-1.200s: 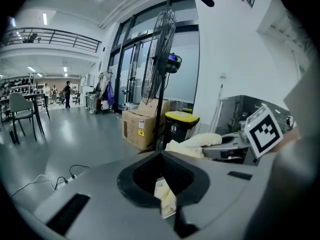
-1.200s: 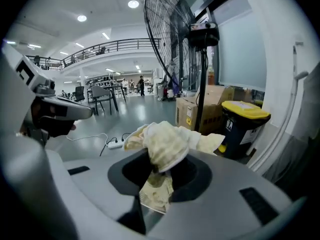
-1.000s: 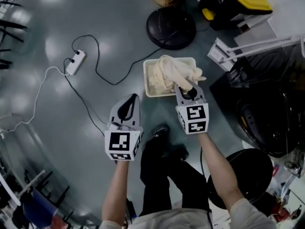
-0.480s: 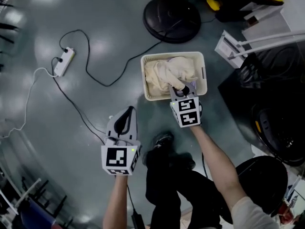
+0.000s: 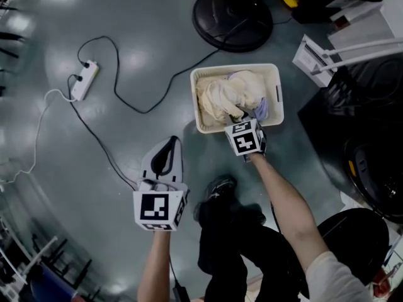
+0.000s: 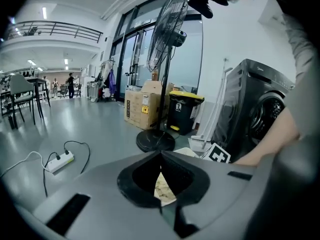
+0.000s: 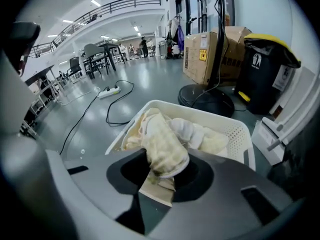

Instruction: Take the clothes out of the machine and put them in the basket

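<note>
"Right gripper view, cloth (image 7: 162, 144) first. Where is it?"
"Cream, bunched. One end sits between the jaws of the right gripper (image 5: 244, 118). They have just been easing apart but pinch it at the tips. The rest lies heaped in the basket (image 5: 236, 68)."
"Which side of the basket?"
"Near edge, toward the right corner. The gripper tips sit just over that rim, pointing steeply down. A lilac piece (image 5: 261, 109) shows beside them, against the right wall."
"Basket itself?"
"White, rectangular, perforated walls, upright on the floor (image 5: 145, 36). Cloth fills most of it, left wall to right."
"Left gripper (image 5: 172, 141)?"
"Jaws together, nothing in them. Held over bare floor, off the basket's near left corner and apart from it."
"Machine?"
"Dark front-loader (image 6: 260, 109), at the right of the left gripper view, beyond the person's forearm (image 6: 270, 139). It stands on the basket's right side, not touching it."
"Surroundings?"
"Fan (image 6: 167, 34) on a round black base (image 5: 232, 19), just past the basket's far edge. Beyond that, a bin (image 6: 184, 109) with a yellow lid and a box (image 6: 142, 106). A strip (image 5: 84, 80) with a black cable (image 5: 119, 74) lies on the floor, well off to the left. The person's shoe (image 5: 216, 189) is between the two grippers, near the basket's near edge."
</note>
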The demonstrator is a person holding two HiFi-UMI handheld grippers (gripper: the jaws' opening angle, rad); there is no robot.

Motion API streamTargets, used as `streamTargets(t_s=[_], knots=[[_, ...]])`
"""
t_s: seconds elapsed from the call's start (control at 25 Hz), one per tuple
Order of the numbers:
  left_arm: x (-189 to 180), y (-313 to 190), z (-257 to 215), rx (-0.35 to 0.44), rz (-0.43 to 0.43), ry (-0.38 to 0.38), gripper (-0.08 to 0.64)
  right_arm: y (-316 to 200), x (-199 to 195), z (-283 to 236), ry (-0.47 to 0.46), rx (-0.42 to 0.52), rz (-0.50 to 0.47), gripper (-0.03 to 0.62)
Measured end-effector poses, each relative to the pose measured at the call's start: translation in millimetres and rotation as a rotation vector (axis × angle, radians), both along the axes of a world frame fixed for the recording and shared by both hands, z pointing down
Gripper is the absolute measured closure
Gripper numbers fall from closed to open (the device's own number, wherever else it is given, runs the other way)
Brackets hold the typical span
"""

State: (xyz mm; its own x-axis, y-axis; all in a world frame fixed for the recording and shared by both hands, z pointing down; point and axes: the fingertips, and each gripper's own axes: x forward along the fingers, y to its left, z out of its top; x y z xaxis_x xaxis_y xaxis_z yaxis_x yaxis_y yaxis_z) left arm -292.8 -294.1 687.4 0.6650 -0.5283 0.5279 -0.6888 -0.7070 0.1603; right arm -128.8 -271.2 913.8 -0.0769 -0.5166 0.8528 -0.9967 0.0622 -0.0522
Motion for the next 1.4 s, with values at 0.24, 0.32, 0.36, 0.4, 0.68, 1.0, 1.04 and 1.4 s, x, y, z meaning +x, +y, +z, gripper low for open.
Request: streamTargets(t_s=[0.24,0.32,0.36,0.4,0.68,1.0,1.04,1.4], knots=[[9,4,-4,-0.001,0.019,-0.011,0.541,5,-2,-2,-0.088,-0.003,-0.009,0.299],[15,8,-11,-0.003,0.035,-0.012,0.541,5,-2,-15,-0.104,0.023,-0.015,0.261],[18,9,-16,0.000,0.044,-0.011,0.541,4,-2,-24,-0.100,0.042,-0.018,0.255],[22,11,-22,0.002,0.053,-0.011,0.541,3,-1,-34,-0.094,0.061,-0.018,0.253],[40,23,-63,-0.003,0.081,-0.013,0.541,7,8,-101,-0.071,0.146,0.009,0.255],[58,31,-105,-0.004,0.124,-0.014,0.541,20,30,-164,0.002,0.214,0.110,0.559],[61,33,-110,-0.003,0.132,-0.014,0.541,21,32,-172,-0.012,0.223,0.121,0.564],[127,54,-160,0.013,0.255,0.005,0.541,59,82,-266,-0.065,0.318,0.287,0.568]])
